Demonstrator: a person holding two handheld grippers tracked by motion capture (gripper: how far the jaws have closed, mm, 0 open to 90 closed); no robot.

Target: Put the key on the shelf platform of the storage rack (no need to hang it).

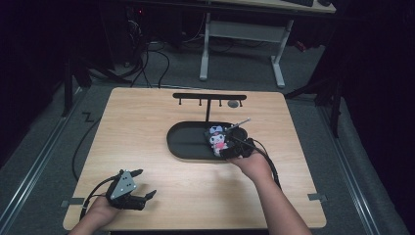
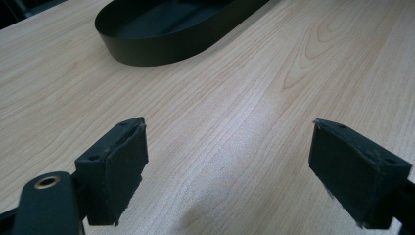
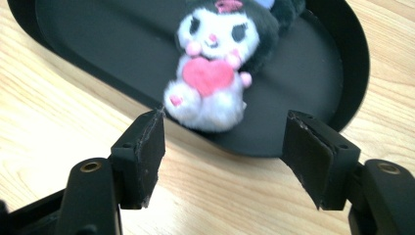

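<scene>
One plush toy (image 1: 218,138): white body, black hood, pink heart on the chest. It lies in the right end of the tray, face up, long axis running roughly from the near edge of the tabletop toward the far edge, head toward the far edge. In the right gripper view the plush toy (image 3: 215,63) sits just beyond the open jaws, feet toward the gripper.

One black oval tray (image 1: 183,142): low wall, long axis parallel to the near edge of the tabletop, resting at the middle of the tabletop (image 1: 147,127).

One black T-shaped stand (image 1: 209,98): upright just behind the tray, toward the far edge; crossbar with small pegs beneath.

Two grippers.

Right gripper (image 1: 240,147): held at the near right rim of the tray, forearm coming in from the near edge at a slant; jaws spread wide, holding nothing, the plush toy untouched between and beyond them.

Left gripper (image 1: 139,188): low over the near left corner of the tabletop, hand behind it, grey three-cornered plate on top; jaws wide apart, empty, aimed toward the tray, well apart from it.
</scene>
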